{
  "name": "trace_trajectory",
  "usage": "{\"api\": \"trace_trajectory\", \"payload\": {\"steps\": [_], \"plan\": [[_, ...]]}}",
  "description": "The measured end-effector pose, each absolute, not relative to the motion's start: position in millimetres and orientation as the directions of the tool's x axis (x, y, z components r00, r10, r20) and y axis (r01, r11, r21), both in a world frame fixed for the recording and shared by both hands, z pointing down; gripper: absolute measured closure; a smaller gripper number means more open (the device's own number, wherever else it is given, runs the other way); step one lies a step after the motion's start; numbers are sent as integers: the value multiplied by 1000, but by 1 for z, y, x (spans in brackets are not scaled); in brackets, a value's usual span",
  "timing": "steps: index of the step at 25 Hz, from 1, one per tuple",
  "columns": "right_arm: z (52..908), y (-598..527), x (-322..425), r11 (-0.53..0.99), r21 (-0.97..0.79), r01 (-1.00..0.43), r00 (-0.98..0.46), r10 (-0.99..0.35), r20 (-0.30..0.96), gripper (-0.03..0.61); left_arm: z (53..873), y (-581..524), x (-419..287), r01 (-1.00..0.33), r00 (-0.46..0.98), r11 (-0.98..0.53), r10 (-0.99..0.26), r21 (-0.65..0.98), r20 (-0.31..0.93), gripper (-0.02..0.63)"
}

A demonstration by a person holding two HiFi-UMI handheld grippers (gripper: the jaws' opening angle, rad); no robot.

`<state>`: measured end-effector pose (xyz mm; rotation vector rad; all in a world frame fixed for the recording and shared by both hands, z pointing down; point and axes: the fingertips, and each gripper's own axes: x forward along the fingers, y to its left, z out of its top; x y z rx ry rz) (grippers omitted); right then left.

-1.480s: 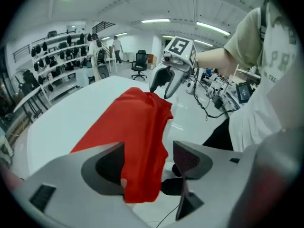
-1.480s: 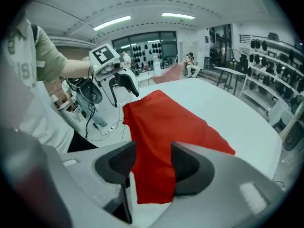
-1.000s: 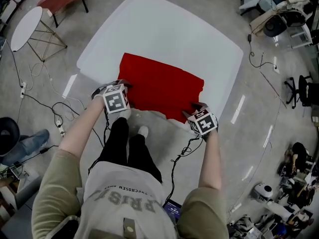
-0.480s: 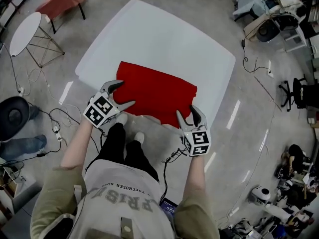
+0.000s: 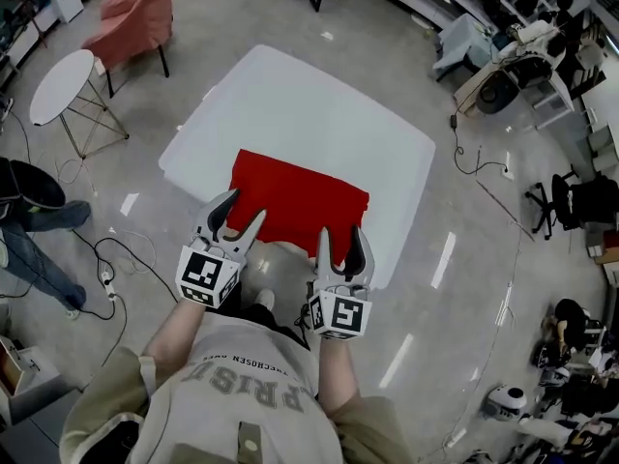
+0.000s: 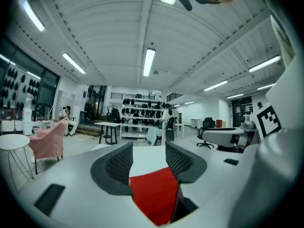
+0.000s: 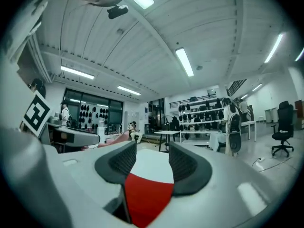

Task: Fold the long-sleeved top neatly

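Observation:
The red long-sleeved top [image 5: 298, 201] lies folded into a flat rectangle on the white table [image 5: 319, 104], near its front edge. My left gripper [image 5: 245, 206] hangs in the air over the top's near left corner. It is open, its jaws have just been closing, and nothing is between them. My right gripper [image 5: 341, 235] floats above the near right corner, open and empty. In the left gripper view the red top [image 6: 154, 194] shows far below, between the fingers [image 6: 118, 163]. The right gripper view likewise shows the red top [image 7: 145, 198] past its own fingers [image 7: 183, 163].
A pink chair [image 5: 135, 13] and a round white side table [image 5: 60, 85] stand to the left of the table. Cables [image 5: 106, 249] trail over the floor near a standing person [image 5: 29, 230]. Desks and office chairs [image 5: 571, 196] fill the right side.
Both grippers lifted off the top's near edge and swung up from pointing down to about level. The left jaws narrowed. The red top stayed flat on the table.

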<state>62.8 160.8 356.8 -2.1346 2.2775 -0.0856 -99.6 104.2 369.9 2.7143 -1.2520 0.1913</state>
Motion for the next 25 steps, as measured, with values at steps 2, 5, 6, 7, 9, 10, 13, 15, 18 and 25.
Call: {"api": "trace_trajectory", "payload": {"steps": [2, 5, 6, 7, 9, 10, 13, 15, 18, 25], "plan": [[341, 167, 56, 56, -31, -998, -56, -998, -9, 367, 357, 113, -100, -778, 627, -626, -768, 51, 132, 446], [321, 177, 48, 46, 38, -998, -48, -998, -50, 412, 340, 123, -100, -797, 603, -604, -794, 21, 75, 524], [316, 180, 46, 41, 56, -998, -44, -997, -58, 440, 334, 126, -100, -802, 596, -597, -801, 11, 57, 547], [311, 183, 46, 34, 69, -997, -38, -997, -64, 461, 328, 130, -100, -807, 590, -590, -806, 1, 38, 565], [303, 189, 46, 17, 79, -997, -23, -997, -76, 532, 315, 136, -100, -813, 583, -582, -813, -18, -2, 584], [299, 192, 47, 10, 81, -997, -16, -996, -83, 537, 308, 138, -100, -813, 582, -581, -813, -25, -28, 589], [291, 197, 49, -9, 91, -996, 0, -995, -103, 577, 292, 145, -98, -816, 578, -578, -811, -26, -91, 601], [288, 200, 50, -11, 99, -995, 0, -994, -109, 577, 289, 149, -97, -819, 573, -574, -813, -23, -100, 601], [281, 202, 53, -5, 97, -995, -6, -993, -120, 577, 281, 151, -93, -820, 572, -572, -813, -34, -109, 603], [265, 204, 50, 4, 99, -995, -21, -986, -166, 577, 270, 153, -88, -824, 565, -564, -814, -44, -139, 603]]}}
